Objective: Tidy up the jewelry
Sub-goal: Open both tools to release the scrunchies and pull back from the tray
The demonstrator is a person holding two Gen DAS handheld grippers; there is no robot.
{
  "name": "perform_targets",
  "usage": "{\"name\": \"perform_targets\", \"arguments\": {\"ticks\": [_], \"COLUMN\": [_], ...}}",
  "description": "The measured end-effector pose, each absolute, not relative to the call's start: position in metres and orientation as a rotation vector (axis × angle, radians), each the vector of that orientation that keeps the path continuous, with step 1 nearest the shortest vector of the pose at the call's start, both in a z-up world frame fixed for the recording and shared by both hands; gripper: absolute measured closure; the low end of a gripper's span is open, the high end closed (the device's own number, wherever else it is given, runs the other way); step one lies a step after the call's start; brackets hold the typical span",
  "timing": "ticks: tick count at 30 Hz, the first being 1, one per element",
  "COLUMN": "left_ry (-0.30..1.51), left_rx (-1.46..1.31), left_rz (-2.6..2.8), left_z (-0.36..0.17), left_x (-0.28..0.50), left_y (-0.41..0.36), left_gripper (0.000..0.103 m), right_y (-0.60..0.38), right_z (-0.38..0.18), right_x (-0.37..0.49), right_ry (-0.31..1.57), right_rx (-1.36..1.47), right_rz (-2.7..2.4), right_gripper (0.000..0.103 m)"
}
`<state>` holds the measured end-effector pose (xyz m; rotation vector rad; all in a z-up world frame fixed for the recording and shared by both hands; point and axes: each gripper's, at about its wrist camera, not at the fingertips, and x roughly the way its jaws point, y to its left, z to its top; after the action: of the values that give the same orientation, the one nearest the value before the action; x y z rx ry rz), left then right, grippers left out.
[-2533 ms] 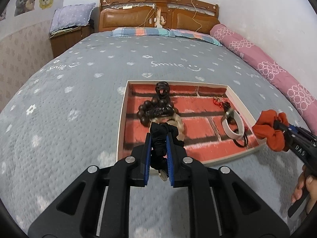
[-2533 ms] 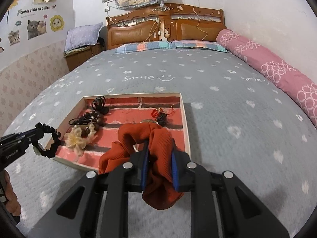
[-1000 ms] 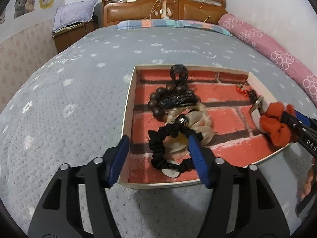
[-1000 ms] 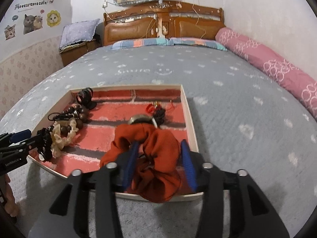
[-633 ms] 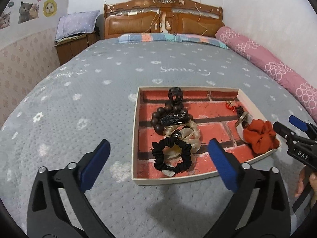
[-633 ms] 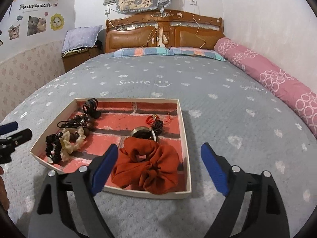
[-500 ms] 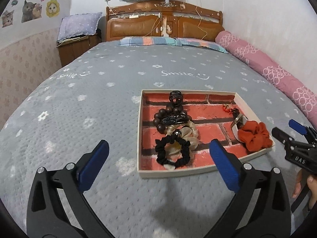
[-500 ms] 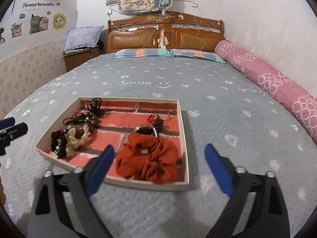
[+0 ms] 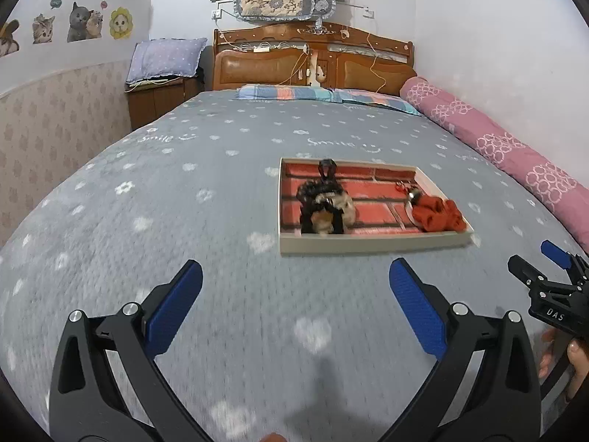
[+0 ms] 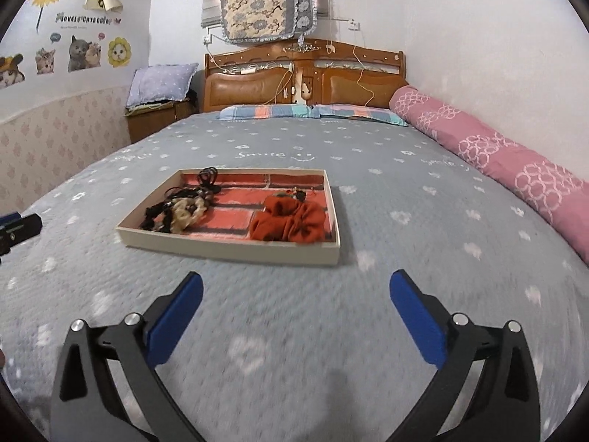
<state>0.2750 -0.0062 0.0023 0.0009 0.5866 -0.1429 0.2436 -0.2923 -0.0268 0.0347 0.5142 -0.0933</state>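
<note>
A shallow tray (image 9: 371, 248) with a red brick-pattern floor lies on the grey bed; it also shows in the right wrist view (image 10: 228, 248). In it lie a black scrunchie (image 9: 320, 217) on a cream scrunchie (image 10: 187, 211), dark beads, a black clip (image 9: 327, 167) and an orange-red scrunchie (image 9: 436, 213), which also shows in the right wrist view (image 10: 291, 219). My left gripper (image 9: 294, 296) is open and empty, well short of the tray. My right gripper (image 10: 294, 302) is open and empty, also short of the tray.
The grey bedspread (image 9: 184, 202) stretches all around the tray. A pink bolster (image 10: 497, 158) runs along the right wall. A wooden headboard (image 10: 305, 77) and pillows are at the far end. A nightstand (image 9: 158, 99) stands at the far left.
Both grippers let go of their scrunchies into the tray, opened wide and pulled back from it. The tray now looks smaller and farther away in both views.
</note>
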Motion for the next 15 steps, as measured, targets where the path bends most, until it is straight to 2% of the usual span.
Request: {"name": "perform_targets", "arguments": {"ticks": [15], "left_ry": [0.513], "left_rx": [-0.032], "left_rz": [-0.145], "left_z": [-0.009], "left_x": [0.167], "left_y": [-0.014], "left_gripper": [0.005], "right_y": [-0.281], "right_z": [-0.027], "right_x": [0.135], "right_ry": [0.449], "right_rx": [0.071], "right_rz": [-0.108], "right_gripper": [0.004]}}
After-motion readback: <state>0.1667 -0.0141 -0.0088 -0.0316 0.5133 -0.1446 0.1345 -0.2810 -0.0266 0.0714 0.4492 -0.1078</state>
